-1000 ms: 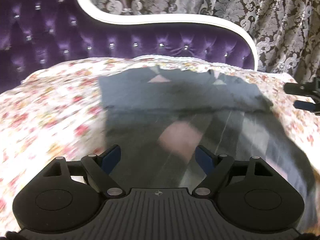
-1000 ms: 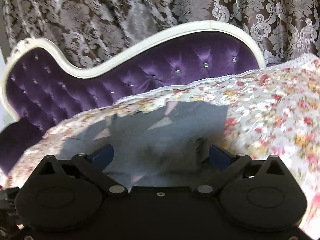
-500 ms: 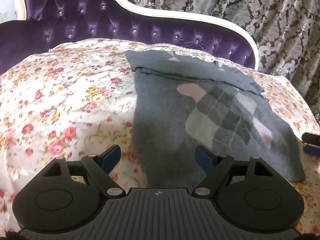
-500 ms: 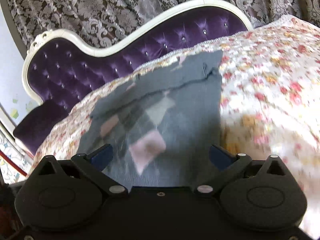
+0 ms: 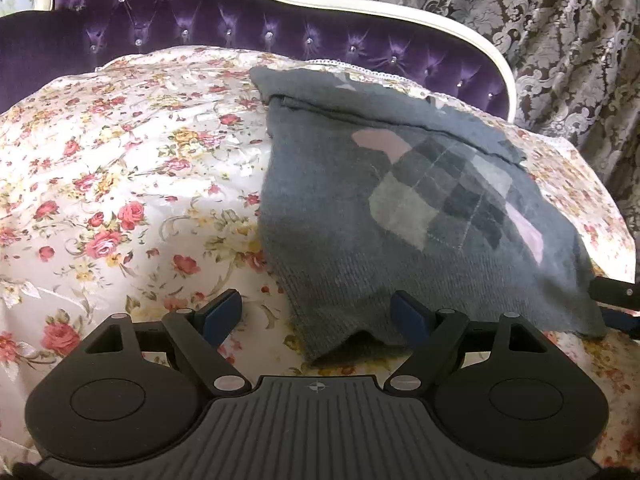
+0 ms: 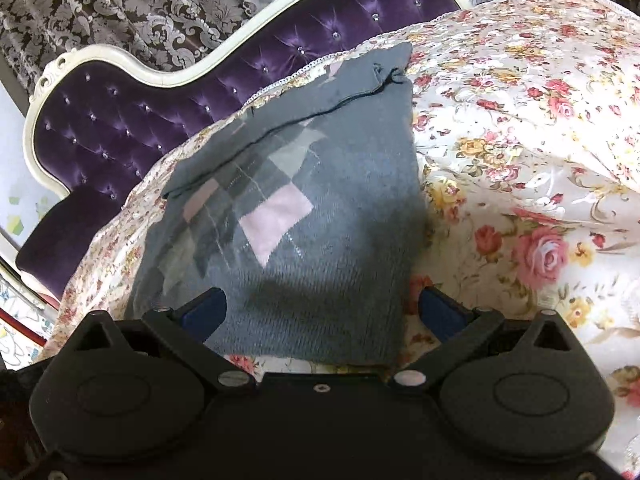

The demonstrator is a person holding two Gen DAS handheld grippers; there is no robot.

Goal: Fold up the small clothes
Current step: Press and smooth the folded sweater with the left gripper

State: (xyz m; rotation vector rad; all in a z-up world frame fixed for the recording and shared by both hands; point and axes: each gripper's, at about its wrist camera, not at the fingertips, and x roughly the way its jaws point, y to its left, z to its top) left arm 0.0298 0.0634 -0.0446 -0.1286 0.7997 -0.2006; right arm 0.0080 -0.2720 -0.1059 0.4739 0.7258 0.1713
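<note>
Left wrist view takes in, at the back, a patterned damask curtain [image 5: 560, 40] and a purple tufted headboard [image 5: 240, 28] with a white frame. Below it spreads a floral bedspread [image 5: 100, 168] that covers the bed. On the bedspread lies the grey argyle knit garment [image 5: 360, 208], flat, with a folded band along its far edge and pink and grey diamonds across its middle. Its near hem lifts into a small pucker close to the camera.

The left gripper [image 5: 316, 312] hangs over the garment's near left corner with its jaws spread wide and nothing between the pads; the hem lies between and just below them, untouched. The right gripper [image 6: 320, 308] sits at the near right corner in the same way: jaws wide apart, the knit passing beneath them, no grip. Its tip also shows at the right edge of the left wrist view, beside the garment.

The step in hand looks to be taking the near hem for a fold toward the far band. To do it well, each pair of jaws should come down so one pad slides under the hem and catches every layer, both at like distance from the side edges. The pucker is best flattened first. Both corners should then rise together, so the soft knit folds straight rather than skewed.
</note>
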